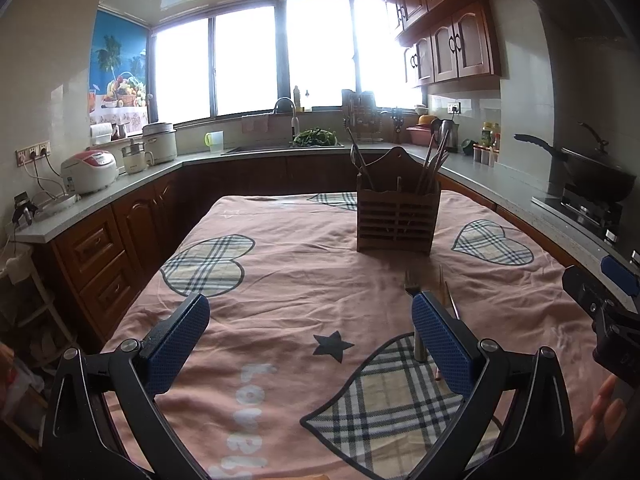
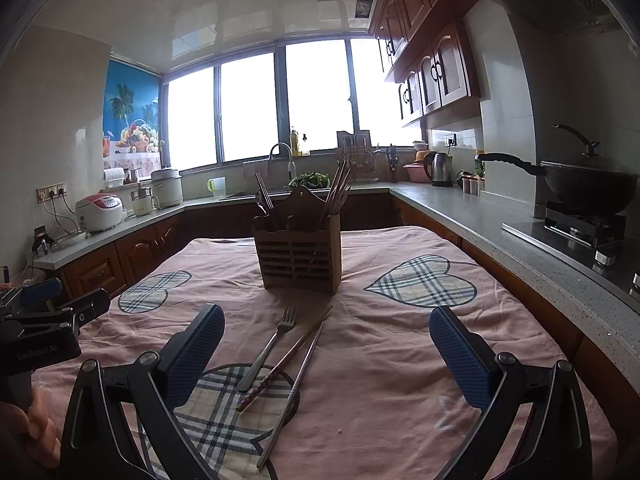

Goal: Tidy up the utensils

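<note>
A wooden slatted utensil holder (image 2: 298, 256) stands on the pink tablecloth (image 2: 380, 360), with several chopsticks and utensils upright in it; it also shows in the left wrist view (image 1: 396, 220). In front of it lie a metal fork (image 2: 269, 346), a wooden chopstick (image 2: 280, 364) and a metal chopstick (image 2: 294, 394). My right gripper (image 2: 326, 344) is open and empty, just behind them. My left gripper (image 1: 310, 332) is open and empty; its right finger (image 1: 440, 344) hides most of the fork (image 1: 412, 280) and chopsticks (image 1: 442, 284).
The table sits in a U-shaped kitchen. Counters run along the left, back and right. A rice cooker (image 1: 90, 170) stands on the left, a sink (image 1: 280, 146) at the back, a kettle (image 2: 440, 168) and a wok on a stove (image 2: 588, 188) on the right.
</note>
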{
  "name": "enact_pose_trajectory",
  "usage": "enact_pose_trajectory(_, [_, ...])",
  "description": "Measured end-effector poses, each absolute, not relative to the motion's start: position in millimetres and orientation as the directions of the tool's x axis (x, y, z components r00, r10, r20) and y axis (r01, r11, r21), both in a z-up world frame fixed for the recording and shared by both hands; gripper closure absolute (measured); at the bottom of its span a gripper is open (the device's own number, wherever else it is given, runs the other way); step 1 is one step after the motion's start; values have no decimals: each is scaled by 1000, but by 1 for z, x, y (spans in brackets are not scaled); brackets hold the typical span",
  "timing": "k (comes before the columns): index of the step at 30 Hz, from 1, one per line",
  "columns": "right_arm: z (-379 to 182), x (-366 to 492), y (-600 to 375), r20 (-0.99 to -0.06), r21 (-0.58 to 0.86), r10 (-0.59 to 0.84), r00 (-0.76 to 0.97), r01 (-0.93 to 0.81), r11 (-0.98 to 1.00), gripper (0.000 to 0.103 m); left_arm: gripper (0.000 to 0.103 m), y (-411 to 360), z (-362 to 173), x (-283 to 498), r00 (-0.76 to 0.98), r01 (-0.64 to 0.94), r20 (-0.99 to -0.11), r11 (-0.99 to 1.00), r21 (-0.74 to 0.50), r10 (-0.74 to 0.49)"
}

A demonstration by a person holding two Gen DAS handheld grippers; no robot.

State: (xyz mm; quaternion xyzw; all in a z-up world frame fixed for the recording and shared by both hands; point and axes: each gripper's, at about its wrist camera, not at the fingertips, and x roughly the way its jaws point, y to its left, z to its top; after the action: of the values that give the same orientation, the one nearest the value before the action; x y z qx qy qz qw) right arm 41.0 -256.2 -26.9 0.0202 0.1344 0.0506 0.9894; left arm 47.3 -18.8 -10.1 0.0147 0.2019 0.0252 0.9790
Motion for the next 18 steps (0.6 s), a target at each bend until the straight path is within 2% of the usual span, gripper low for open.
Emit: enact_pose_trajectory(18, [-21,34,-253,-240,50,104,965,-94,994,0,0,-11,-6,39,924,-54,-378,998,21,58])
